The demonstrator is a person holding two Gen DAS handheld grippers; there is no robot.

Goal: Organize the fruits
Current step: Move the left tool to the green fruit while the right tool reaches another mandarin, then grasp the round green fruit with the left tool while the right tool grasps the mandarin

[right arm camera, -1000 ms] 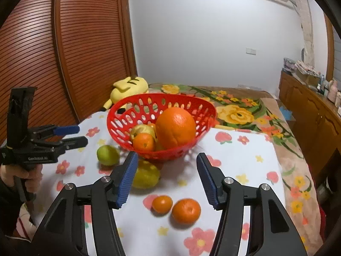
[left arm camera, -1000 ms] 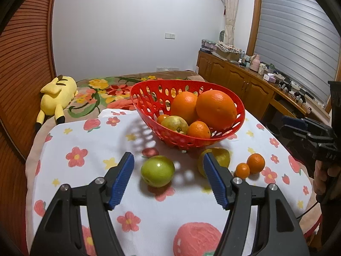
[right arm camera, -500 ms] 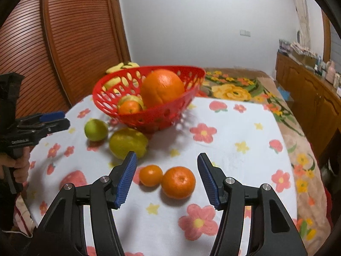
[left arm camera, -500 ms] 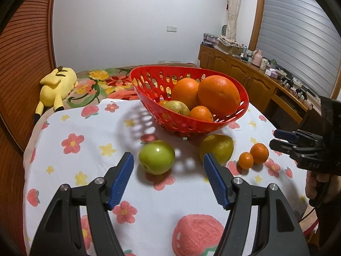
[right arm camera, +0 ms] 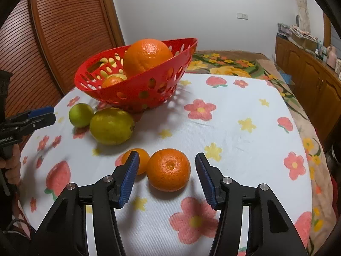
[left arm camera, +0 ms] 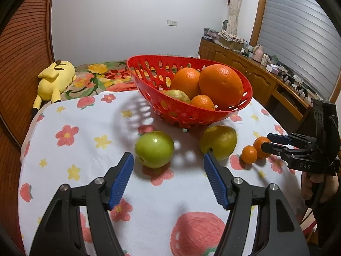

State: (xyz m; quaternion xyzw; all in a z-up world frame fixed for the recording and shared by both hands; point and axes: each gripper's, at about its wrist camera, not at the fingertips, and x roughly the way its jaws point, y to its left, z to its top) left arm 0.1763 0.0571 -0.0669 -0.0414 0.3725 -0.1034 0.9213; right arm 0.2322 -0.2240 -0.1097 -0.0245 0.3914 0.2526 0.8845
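Two sets of blue-padded jaws stand over the floral-clothed table, neither one touching fruit. In the right wrist view the right gripper is closing, its jaws either side of the larger tangerine with a gap at both pads; nothing is pinched yet. Its left-hand pad sits in front of the smaller tangerine, which lies just beside the larger one, so that neighbour could get nudged. Both tangerines lie towards the near edge of the table.

In the left wrist view the left gripper hangs spread and empty just short of the green apple, which sits in the middle of the table. To the apple's right lies the yellow-green fruit, close under the red basket.

The tangerine looks light, with a soft, loose peel that would dent under a hard squeeze; a gentle hold across its widest middle seems best. The apple looks firm, heavier and glossy, so likely slippery; the pads should meet it at its equator, or it may squirt out. The basket towards the far edge already holds oranges and other fruit.
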